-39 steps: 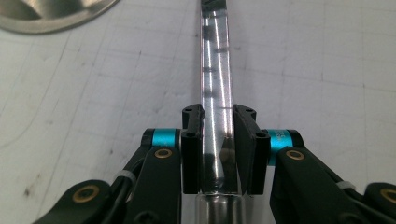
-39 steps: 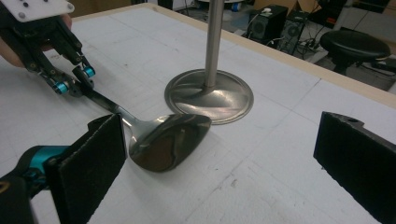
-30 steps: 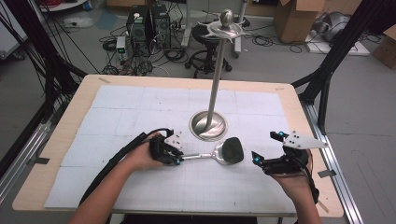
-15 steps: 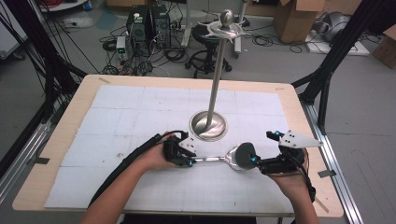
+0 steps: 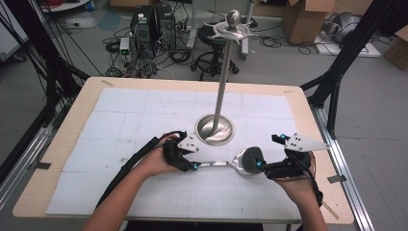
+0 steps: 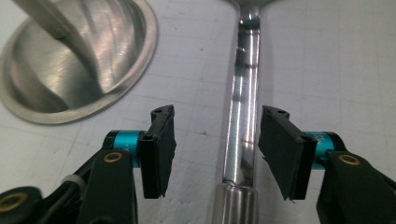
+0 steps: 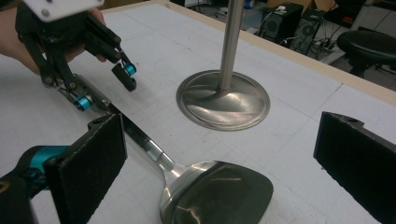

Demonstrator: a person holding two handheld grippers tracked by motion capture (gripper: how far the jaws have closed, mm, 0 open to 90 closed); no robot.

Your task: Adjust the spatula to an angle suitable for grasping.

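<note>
A steel spatula (image 5: 243, 162) lies flat on the white mat, handle to the left and head to the right. My left gripper (image 5: 193, 163) stands open astride the handle (image 6: 243, 116); its pads (image 6: 159, 149) keep a gap on both sides. My right gripper (image 5: 268, 153) is wide open at the spatula's head (image 7: 219, 191), which lies low between its pads (image 7: 93, 163). The right gripper view also takes in the left gripper (image 7: 105, 88), open over the handle. Just behind the spatula stands a tall steel stand with a round base (image 5: 214, 130).
The stand's pole (image 5: 226, 67) rises to a knobbed top (image 5: 233, 21), close behind both grippers. A white gridded mat (image 5: 125, 120) covers the wooden table (image 5: 72, 125). Beyond the far edge are computer towers, cables and a stool on the floor.
The left hand has slid the spatula to the right along the mat, bringing its head up between the right gripper's jaws. The right hand has barely moved.
</note>
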